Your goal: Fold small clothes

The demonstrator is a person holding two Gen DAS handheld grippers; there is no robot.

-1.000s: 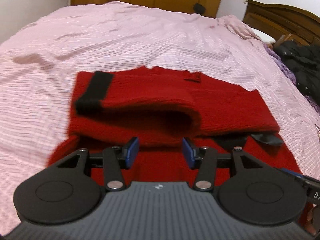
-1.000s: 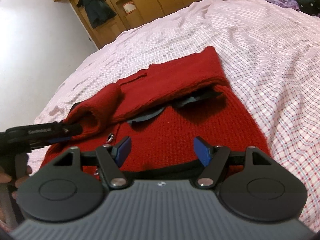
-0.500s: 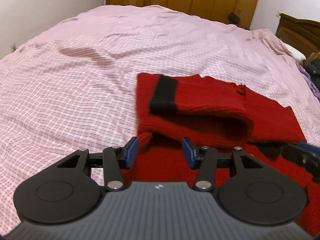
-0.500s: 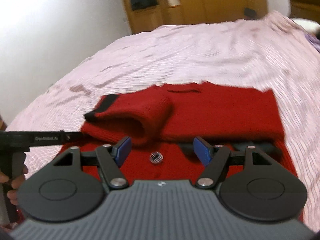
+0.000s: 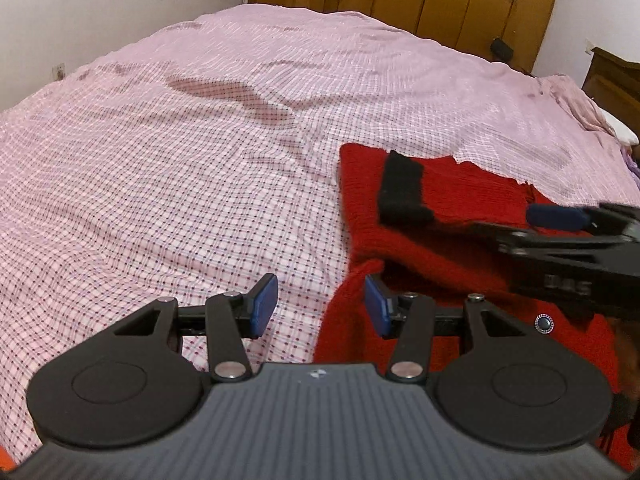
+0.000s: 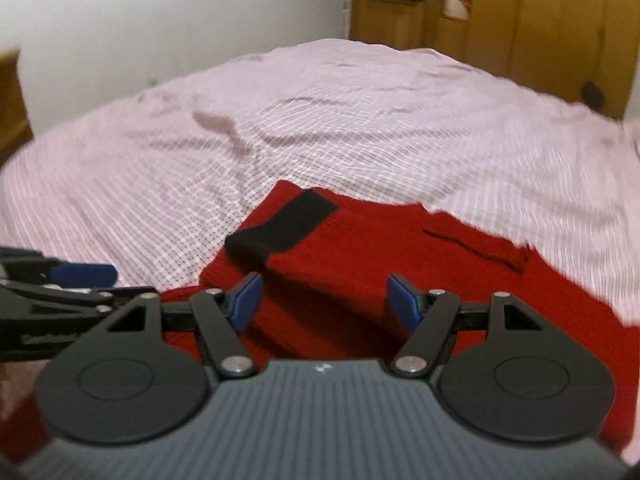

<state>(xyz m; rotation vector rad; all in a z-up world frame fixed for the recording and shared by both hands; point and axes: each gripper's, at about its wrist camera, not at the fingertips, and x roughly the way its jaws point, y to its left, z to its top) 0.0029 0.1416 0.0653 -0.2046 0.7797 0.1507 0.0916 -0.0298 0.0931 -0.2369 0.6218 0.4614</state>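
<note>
Left wrist view shows the red sweater (image 5: 452, 200) lying flat on the bed (image 5: 180, 152), to the right of centre, with one sleeve folded across the body so that its black cuff (image 5: 402, 194) rests on the far left part of the knit; that layout suggests the sleeves are being tucked in to make a compact rectangle before the body is folded. A button (image 5: 544, 323) shows on the near right part of the front. The left hand-held gripper (image 5: 320, 306) hangs just over the sweater's near left edge, its blue pads wide apart and gripping nothing, the right pad over red knit and the left pad over the checked sheet. The right hand-held gripper (image 6: 326, 300), seen from the right wrist view, is likewise spread wide and empty, poised above the folded sleeve near the cuff (image 6: 284, 224); whether it touches the cloth I cannot tell.
</note>
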